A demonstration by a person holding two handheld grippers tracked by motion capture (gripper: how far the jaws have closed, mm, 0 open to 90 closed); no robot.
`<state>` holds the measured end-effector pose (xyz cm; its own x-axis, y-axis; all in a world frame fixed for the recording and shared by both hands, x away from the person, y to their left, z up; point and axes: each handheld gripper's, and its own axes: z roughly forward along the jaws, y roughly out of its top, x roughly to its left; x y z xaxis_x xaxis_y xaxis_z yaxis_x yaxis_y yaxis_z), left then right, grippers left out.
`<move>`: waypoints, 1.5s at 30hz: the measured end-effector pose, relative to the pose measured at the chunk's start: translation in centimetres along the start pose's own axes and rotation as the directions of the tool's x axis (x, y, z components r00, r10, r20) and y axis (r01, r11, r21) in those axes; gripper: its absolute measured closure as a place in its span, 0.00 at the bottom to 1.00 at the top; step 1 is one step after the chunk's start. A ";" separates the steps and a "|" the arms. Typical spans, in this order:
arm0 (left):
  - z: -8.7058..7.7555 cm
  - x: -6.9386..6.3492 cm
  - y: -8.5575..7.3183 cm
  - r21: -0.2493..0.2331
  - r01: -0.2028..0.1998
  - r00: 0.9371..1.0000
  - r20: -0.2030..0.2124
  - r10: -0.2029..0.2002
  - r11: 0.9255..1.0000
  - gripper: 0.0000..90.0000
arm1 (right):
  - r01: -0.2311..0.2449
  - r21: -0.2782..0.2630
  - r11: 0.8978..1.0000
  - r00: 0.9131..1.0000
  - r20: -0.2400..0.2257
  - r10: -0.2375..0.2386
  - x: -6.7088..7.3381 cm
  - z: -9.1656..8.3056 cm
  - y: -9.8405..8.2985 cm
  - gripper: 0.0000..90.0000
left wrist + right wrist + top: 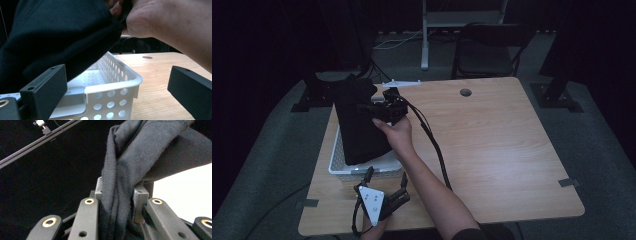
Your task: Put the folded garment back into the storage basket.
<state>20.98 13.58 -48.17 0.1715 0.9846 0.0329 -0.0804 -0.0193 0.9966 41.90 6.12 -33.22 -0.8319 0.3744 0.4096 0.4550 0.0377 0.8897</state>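
Note:
A black cloth [358, 125] hangs over a white perforated basket [338, 165] at the table's left side. My right gripper [384, 106] is shut on a bunched fold of that dark cloth [120, 182], held up above the basket's far end. In the left gripper view the cloth [57, 35] drapes down into the basket [117, 85]. My left gripper [384, 182] stands open near the table's front edge, just in front of the basket, with nothing between its jaws. The person's right hand [170, 22] shows above the basket.
The wooden table [492, 145] has a round cable hole [465, 92] near its far edge. A black cable [432, 140] trails from the right gripper across the table. A chair [487, 50] and stand legs sit behind the table.

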 end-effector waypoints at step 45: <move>0.0 0.0 0.0 -0.006 0.003 1.000 0.006 -0.003 1.000 0.04 | -0.087 0.199 0.976 0.994 0.085 0.071 -3.2 3.1 -3.2 0.81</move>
<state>20.94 13.60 -48.19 0.1776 0.9836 0.0306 -0.0856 -0.0155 0.9962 44.07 7.72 -38.01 -0.7676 0.4533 0.4531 0.5794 0.1886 0.7929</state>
